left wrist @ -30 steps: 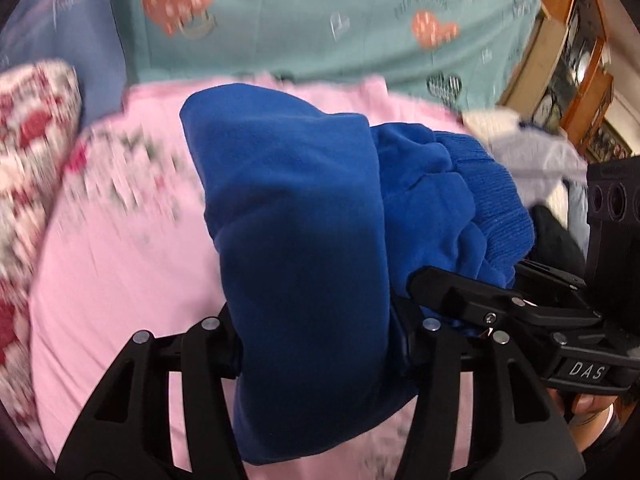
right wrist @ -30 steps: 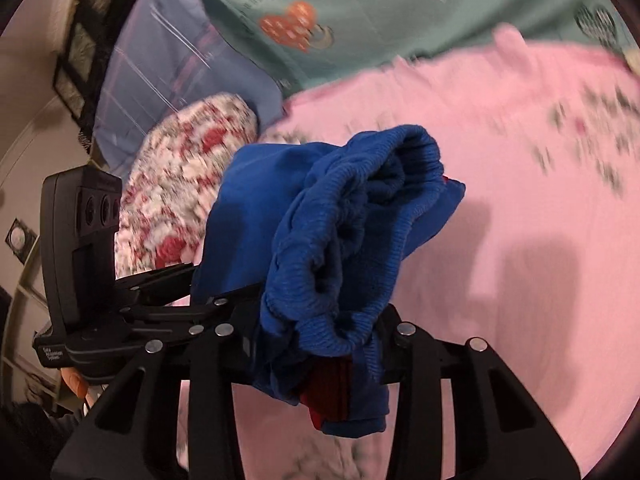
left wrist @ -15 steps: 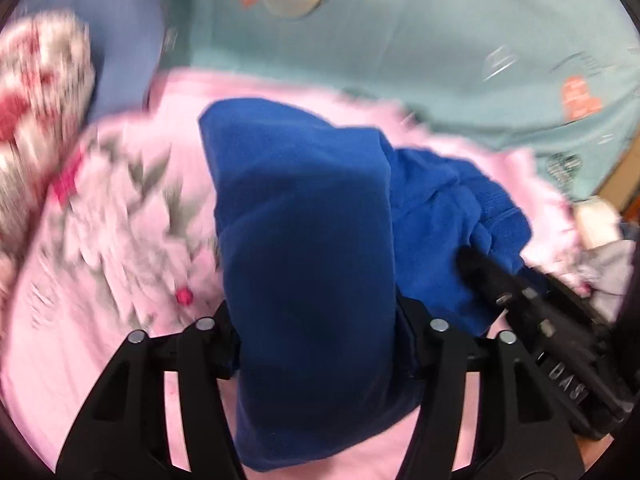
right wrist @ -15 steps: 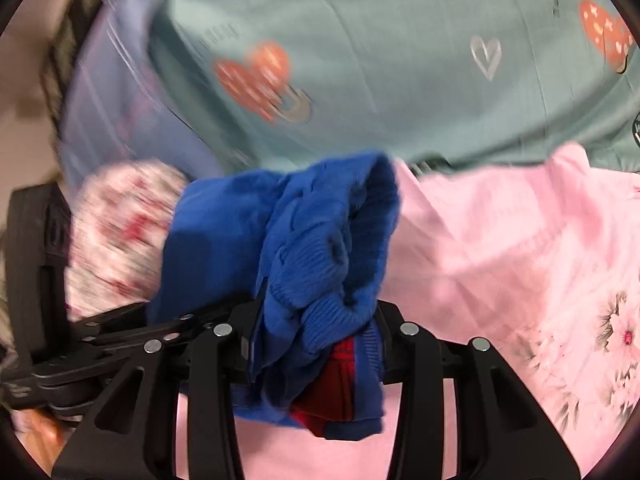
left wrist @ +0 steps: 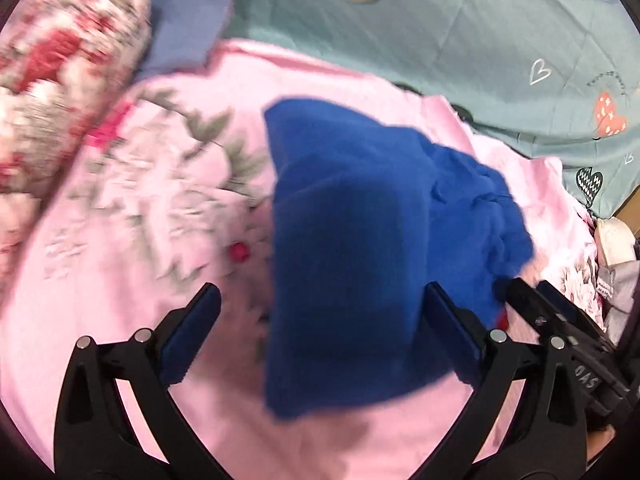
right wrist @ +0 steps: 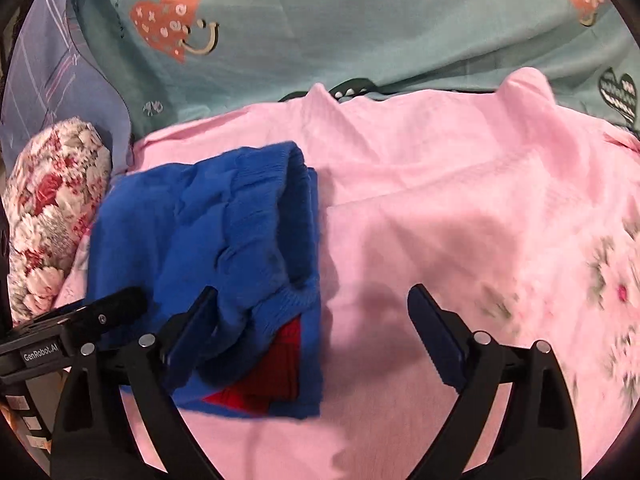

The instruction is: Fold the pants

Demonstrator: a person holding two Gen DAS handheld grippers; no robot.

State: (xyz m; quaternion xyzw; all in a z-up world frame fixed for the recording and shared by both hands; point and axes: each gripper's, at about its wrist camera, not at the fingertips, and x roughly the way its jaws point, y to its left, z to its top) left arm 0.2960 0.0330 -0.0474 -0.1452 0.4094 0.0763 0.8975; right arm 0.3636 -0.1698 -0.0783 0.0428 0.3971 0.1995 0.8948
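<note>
The blue fleece pants (left wrist: 352,264) lie in a soft, thick folded bundle on the pink floral sheet (right wrist: 460,184), ribbed knit waistband (right wrist: 280,184) bunched up, red patch showing. The left gripper (left wrist: 320,320) and right gripper (right wrist: 312,320) both gape wide, holding nothing.

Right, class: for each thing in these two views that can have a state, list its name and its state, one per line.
left gripper: open, holding nothing
right gripper: open, holding nothing
blue pants: folded into a bundle, lying on the pink sheet, ribbed waistband uppermost
floral pillow: lying beside the pants
</note>
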